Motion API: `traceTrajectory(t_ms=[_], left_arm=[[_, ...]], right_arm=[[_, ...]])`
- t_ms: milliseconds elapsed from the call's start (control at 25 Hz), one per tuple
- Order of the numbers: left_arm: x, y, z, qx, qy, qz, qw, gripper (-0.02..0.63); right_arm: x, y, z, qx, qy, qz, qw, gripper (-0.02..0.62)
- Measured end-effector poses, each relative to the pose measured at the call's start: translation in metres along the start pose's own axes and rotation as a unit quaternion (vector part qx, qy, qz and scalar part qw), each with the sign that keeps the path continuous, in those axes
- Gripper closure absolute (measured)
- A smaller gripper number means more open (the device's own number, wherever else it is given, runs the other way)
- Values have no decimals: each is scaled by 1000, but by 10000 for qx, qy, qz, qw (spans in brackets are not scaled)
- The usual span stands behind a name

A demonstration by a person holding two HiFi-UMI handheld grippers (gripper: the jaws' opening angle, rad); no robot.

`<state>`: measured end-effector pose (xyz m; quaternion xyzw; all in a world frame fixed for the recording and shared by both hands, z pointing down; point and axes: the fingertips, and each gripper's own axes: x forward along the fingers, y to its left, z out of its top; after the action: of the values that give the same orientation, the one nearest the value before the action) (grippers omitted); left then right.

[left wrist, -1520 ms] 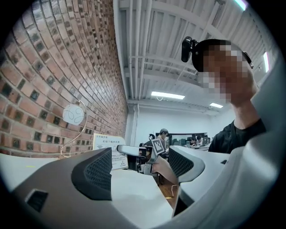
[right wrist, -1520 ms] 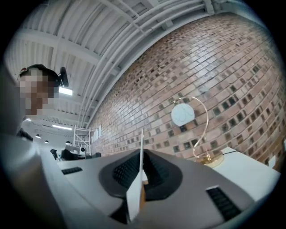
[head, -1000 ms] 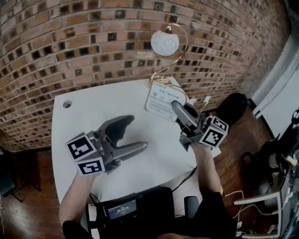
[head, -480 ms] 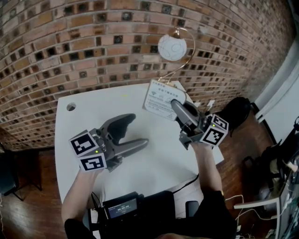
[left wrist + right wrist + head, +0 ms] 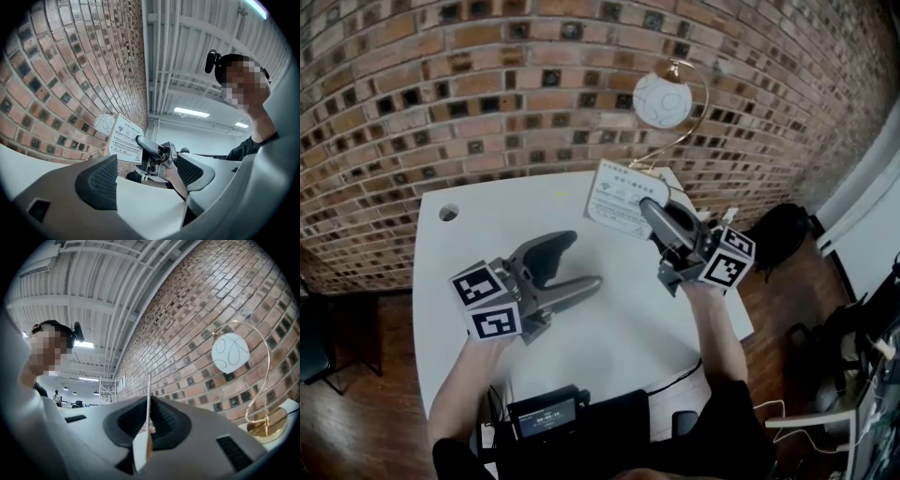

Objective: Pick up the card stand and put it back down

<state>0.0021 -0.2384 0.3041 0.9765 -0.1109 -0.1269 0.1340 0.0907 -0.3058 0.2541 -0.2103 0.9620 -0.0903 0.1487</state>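
The right tool (image 5: 651,212), clamped on the stand (image 5: 614,199) at 1 o'clock, should lower it level onto the worktop (image 5: 478,244) before letting go; the left tool (image 5: 574,264) gapes empty.

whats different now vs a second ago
The right gripper, shut on the card stand, has carried it slightly left in the head view, away from the lamp and toward the middle of the table. Nothing was grabbed or let go. The left gripper stays open and empty over the table; the lamp stays put.
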Motion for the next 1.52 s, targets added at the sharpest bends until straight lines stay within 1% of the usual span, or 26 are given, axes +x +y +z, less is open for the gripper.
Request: traceTrajectory(t_ms=[120, 520, 720, 840, 1000, 1240, 1440, 1520], left_arm=[[-3, 7, -4, -75, -2, 68, 9999, 216], [-14, 26, -6, -221, -112, 326, 9992, 216], [-15, 32, -8, -317, -167, 363, 9987, 216], [-16, 32, -8, -290, -189, 392, 9986, 218], [-18, 36, -8, -285, -209, 451, 9984, 218], [-18, 43, -14, -359, -220, 527, 9977, 218], [-21, 49, -15, -429, -251, 605, 9969, 218], [-22, 51, -15, -445, -266, 635, 9966, 218]], right_arm=[[7, -8, -8, 123, 69, 65, 9999, 565], [26, -31, -27, 164, 244, 96, 9995, 565], [32, -40, -28, 187, 260, 118, 9994, 565], [34, -48, -28, 203, 245, 120, 9994, 565], [40, -58, -28, 181, 242, 140, 9994, 565], [48, -70, -30, 78, 248, 244, 9994, 565], [55, -78, -36, 93, 291, 269, 9992, 565], [58, -79, -37, 12, 312, 275, 9991, 565]])
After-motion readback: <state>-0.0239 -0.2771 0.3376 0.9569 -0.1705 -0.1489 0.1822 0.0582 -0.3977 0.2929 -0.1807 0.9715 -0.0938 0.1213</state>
